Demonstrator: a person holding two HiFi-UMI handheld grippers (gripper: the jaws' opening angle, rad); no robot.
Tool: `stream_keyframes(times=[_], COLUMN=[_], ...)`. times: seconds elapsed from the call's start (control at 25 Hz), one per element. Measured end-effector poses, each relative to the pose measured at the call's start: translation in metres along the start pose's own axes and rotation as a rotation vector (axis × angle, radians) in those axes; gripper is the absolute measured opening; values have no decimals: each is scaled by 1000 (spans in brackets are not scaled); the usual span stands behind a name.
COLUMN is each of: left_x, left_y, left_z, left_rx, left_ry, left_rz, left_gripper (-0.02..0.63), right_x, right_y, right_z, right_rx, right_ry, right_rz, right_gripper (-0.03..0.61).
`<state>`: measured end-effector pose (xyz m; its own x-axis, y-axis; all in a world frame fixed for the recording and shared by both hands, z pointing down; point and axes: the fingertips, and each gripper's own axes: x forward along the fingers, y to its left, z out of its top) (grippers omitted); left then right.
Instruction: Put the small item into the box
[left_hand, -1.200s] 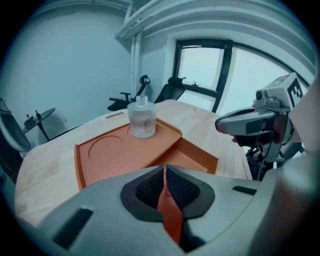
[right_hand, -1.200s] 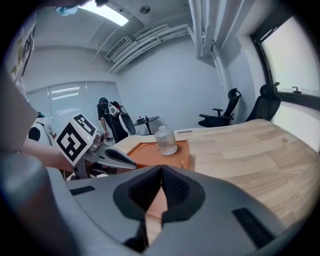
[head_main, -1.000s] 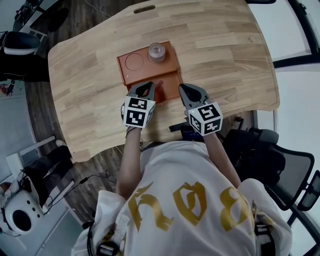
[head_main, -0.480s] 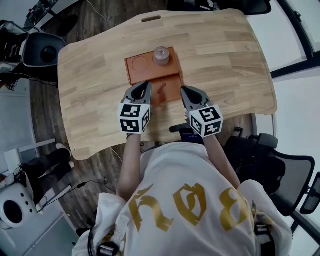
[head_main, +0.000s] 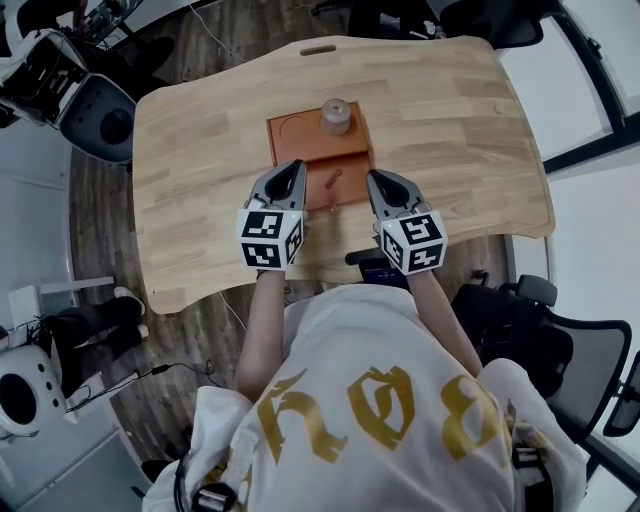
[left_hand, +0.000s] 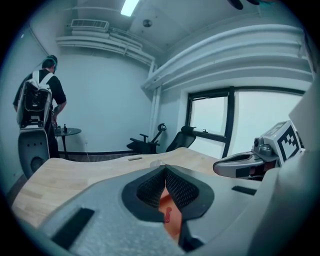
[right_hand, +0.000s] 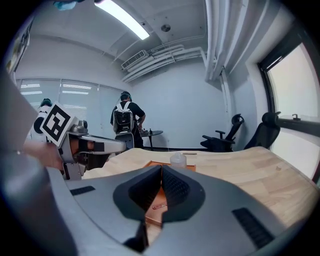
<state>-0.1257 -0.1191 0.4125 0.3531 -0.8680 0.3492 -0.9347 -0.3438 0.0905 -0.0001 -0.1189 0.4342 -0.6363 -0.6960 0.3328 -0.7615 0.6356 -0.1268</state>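
Observation:
An orange box (head_main: 345, 150) lies on the wooden table (head_main: 200, 150), with a round recess at its far left and a clear lidded jar (head_main: 336, 117) at its far right. A small reddish hook-like item (head_main: 332, 180) lies in the box's near compartment; it also shows between the jaws as the item (left_hand: 168, 213) and the item (right_hand: 159, 205). My left gripper (head_main: 294, 172) sits at the box's near left corner, my right gripper (head_main: 374, 182) at its near right corner. Both have their jaws shut with nothing held. The jar (right_hand: 178, 160) stands ahead of the right gripper.
The table's near edge (head_main: 330, 265) runs just under both grippers. Office chairs (head_main: 100, 115) stand beyond the table's left end, and more chairs (right_hand: 222, 137) stand by the window. A person with a backpack (left_hand: 40, 100) stands at a small round table across the room.
The head view has shifted, so table and box sit further right and lower in the picture. Both grippers keep their places at the box's near corners, still shut.

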Motion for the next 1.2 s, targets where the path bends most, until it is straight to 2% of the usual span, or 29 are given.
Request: stream_keyframes(times=[0.32,0.76,1.2], left_x=[-12,-7,-7], left_y=[0,-9,-4], left_z=[12,11,10], left_rx=[21,72,56], left_ry=[-60,-47,-46], left_rz=[21,12,12], left_gripper=[11,11,11], right_x=[-9,-16,-12], right_y=[4,-4,-6], right_z=[12,11,9], right_rx=[0,3,14], right_ry=[-38,-31,-26], right_rz=[-13,-33,-32], right_gripper=[12,12,12])
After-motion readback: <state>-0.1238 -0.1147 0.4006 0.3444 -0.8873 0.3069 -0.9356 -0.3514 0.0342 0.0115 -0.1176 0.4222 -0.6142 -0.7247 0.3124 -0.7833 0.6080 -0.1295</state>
